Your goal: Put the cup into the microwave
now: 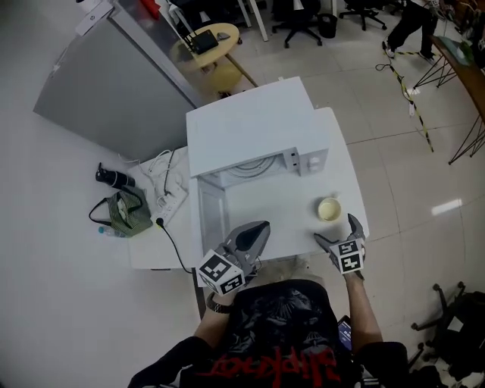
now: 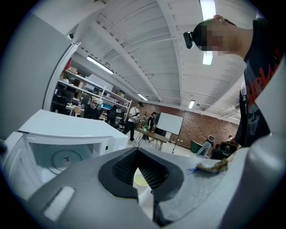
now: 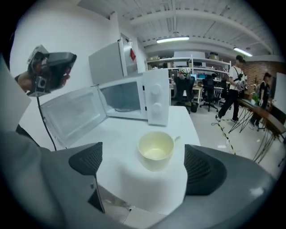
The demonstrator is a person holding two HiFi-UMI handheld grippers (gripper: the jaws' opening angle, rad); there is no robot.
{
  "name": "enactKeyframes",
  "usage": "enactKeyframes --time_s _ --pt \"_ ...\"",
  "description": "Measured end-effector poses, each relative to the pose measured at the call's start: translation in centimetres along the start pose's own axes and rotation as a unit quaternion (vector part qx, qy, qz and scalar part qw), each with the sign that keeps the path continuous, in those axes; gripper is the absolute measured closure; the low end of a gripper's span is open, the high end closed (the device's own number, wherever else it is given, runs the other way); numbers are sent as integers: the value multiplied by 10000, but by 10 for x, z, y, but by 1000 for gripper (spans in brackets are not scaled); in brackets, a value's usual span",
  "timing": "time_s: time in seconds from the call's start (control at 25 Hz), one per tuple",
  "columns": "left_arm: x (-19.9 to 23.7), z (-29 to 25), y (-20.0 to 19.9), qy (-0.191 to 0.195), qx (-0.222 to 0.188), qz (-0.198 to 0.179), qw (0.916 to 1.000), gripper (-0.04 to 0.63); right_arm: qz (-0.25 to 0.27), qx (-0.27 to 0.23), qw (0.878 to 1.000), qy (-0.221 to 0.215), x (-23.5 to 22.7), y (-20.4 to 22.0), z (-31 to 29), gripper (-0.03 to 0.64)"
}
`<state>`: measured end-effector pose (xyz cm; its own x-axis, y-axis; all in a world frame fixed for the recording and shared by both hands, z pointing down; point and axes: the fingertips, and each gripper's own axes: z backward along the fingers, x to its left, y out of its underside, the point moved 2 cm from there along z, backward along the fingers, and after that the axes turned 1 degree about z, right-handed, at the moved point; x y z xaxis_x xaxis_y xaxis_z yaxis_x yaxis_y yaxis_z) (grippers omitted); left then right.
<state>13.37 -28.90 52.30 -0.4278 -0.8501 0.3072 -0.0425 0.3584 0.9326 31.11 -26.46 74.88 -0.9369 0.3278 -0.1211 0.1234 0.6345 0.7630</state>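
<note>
Cream cup (image 3: 155, 150): slide wide-open, empty right hand-held gripper (image 3: 145, 166) forward, straddle it evenly, squeeze gently, keep it upright.

Pale yellow cup (image 3: 155, 151), white microwave (image 3: 154, 96)

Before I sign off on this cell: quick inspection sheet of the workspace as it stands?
Surface: white table, bare in front of the microwave.
Job's things: microwave with its door swung open, its inside empty as far as it shows; pale cup upright on the table, outside it, empty.
Clutter: green bag, black item and power strip at the table's left end.
Grippers: left gripper shut, empty; right gripper open, cup just ahead of its jaws, untouched.
Cables: black cable running off the table's front edge.
Surroundings: grey cabinet, office chairs, a person walking behind.
</note>
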Motion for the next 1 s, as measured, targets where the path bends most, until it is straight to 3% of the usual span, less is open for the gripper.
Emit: enactKeyframes --time_s 0.2,0.36,0.48,0.6,0.8,1.0 --pt "12 0 0 50 53 -76 9999 594 178 191 9997 35 -17 13 -53 48" --pt "21 8 -1 14 82 2 10000 593 338 411 9980 339 -29 20 -83 51" --pt "25 15 -1 -6 101 8 9999 594 447 412 9971 453 -33 19 -91 154" --pt "32 24 4 -43 -9 9 10000 594 743 534 9951 365 -23 14 -91 163" --pt "40 32 8 -109 -51 117 9999 593 1308 388 9899 -382 26 -10 -81 164" --pt "49 41 5 -277 -115 172 9994 594 2029 -29 9722 -1171 88 -60 -74 160"
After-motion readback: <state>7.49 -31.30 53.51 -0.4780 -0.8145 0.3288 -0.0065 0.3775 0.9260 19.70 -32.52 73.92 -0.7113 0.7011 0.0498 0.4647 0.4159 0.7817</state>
